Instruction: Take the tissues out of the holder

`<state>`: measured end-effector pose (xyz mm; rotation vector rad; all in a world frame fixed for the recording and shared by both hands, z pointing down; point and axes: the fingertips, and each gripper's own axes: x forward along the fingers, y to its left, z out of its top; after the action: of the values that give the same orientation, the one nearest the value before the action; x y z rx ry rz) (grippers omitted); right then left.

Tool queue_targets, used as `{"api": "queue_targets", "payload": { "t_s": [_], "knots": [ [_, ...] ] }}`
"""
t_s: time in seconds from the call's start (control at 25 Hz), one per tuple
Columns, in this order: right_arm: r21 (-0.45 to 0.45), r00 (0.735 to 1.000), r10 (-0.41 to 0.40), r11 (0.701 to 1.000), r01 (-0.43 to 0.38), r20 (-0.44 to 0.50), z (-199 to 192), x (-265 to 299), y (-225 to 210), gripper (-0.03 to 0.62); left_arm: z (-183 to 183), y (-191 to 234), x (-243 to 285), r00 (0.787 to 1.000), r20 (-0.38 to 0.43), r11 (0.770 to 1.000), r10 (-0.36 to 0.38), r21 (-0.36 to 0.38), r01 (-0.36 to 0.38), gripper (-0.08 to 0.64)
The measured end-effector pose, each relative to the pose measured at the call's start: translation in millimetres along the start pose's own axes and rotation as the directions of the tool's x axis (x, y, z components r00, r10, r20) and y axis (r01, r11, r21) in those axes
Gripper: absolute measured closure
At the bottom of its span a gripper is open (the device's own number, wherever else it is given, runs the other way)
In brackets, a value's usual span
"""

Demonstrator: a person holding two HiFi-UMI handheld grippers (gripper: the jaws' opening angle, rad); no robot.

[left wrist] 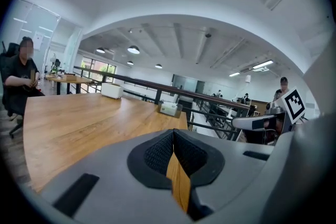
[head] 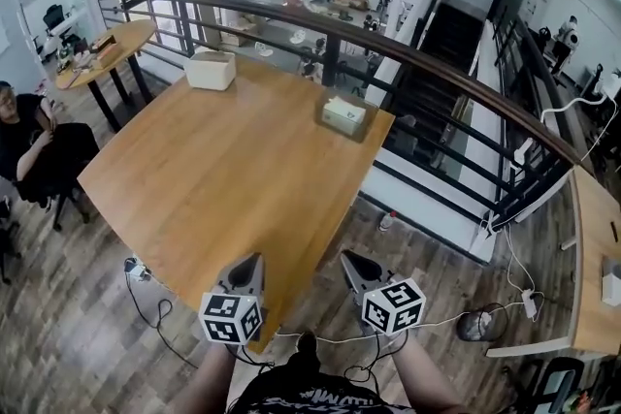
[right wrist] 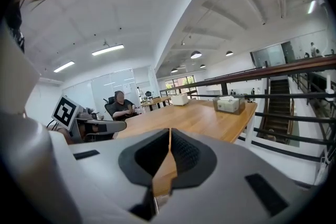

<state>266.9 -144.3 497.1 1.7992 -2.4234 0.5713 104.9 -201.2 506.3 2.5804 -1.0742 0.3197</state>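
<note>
Claws shut, empty: left claw (head: 252,263) and right claw (head: 353,261) at near edge of brown wooden table (head: 223,175). White tissues (head: 342,104) in rectangular, possibly grey holder (head: 347,124) at far corner.

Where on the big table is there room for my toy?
Nearly the whole wooden table is bare, from the near edge up to the white box and the tissue holder. Only that far edge by the railing is taken.
</note>
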Motion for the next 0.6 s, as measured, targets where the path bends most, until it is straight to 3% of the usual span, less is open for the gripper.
{"api": "queue_targets", "payload": {
  "t_s": [0.12, 0.28, 0.44, 0.6],
  "knots": [
    [-0.014, 1.0, 0.018, 1.0, -0.018, -0.014, 11.9, 23.0, -8.5, 0.574, 8.2, 15.7, 19.2, 1.0, 0.007, 0.999, 0.017, -0.034, -0.017, 0.546],
    [-0.02, 1.0, 0.016, 1.0, -0.016, -0.021, 22.2, 44.2, -21.9, 0.574, 23.0, 23.9, 37.8, 1.0, 0.026, 1.0, 0.014, 0.013, -0.014, 0.546],
    [-0.017, 1.0, 0.015, 1.0, -0.015, -0.002, 31.7, 56.4, -29.7, 0.574, 34.3, 29.2, 48.1, 0.998, 0.057, 1.0, 0.001, -0.02, 0.0, 0.546],
    [-0.021, 0.999, 0.037, 0.999, -0.038, -0.025, 26.9, 64.9, -27.8, 0.574, 40.5, 33.9, 47.1, 0.998, 0.065, 1.0, 0.019, -0.009, -0.018, 0.546]
  ]
}}
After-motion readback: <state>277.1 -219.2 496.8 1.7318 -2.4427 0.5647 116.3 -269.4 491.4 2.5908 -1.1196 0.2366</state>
